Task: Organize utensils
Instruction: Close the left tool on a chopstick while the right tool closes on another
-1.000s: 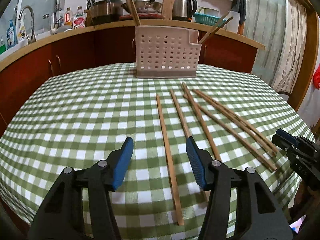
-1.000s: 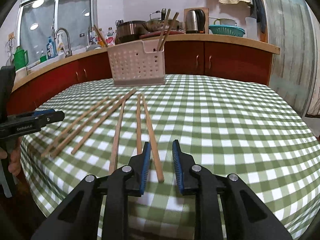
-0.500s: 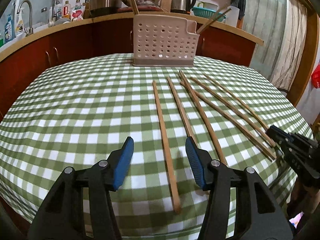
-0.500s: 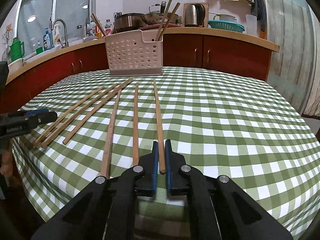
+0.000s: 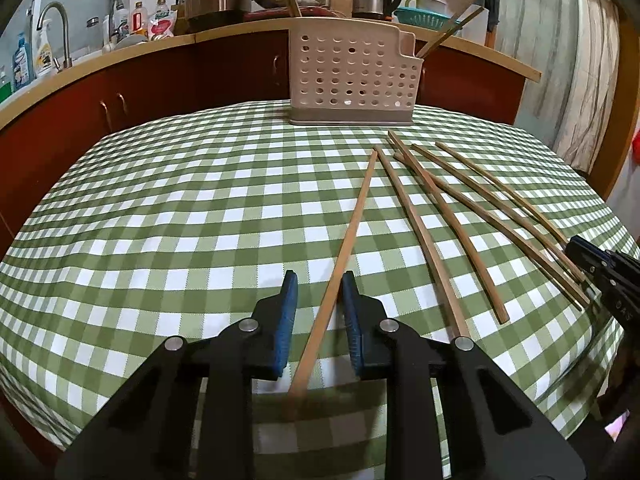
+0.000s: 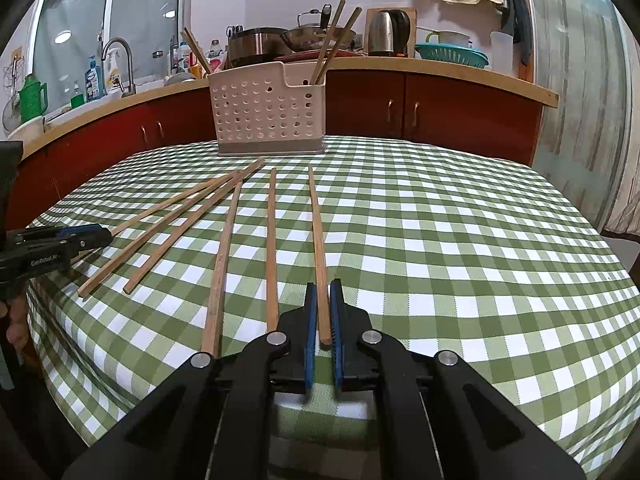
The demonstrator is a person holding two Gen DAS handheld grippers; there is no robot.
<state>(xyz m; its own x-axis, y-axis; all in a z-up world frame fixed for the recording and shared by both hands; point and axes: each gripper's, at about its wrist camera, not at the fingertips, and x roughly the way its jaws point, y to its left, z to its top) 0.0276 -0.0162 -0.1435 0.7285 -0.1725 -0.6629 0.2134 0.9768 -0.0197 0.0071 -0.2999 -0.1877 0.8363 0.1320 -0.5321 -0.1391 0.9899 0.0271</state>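
The left gripper [image 5: 318, 280] has narrowed its jaws from the wide spread of half a second ago. They now bracket the near end of a long light-brown wooden chopstick [image 5: 354, 224], with a gap visible on each side, so no clamp is made yet. The view has also swung, so this stick now runs diagonally.

This chopstick lies flat on the green-and-white checked tabletop [image 5: 160, 220]. Its long axis runs from bottom centre of the frame toward upper right, far tip aimed at the beige perforated plastic utensil holder [image 5: 352, 76]. Five further chopsticks fan out at right.

In the right wrist view, the right gripper [image 6: 323, 286] keeps its jaws drawn narrow on the near end of a second wooden chopstick [image 6: 315, 216], as it did half a second ago. That stick runs almost straight up the frame toward the holder. It appears not yet lifted.

Judgement: both grasps are nearly set, and lifting to the holder comes next.
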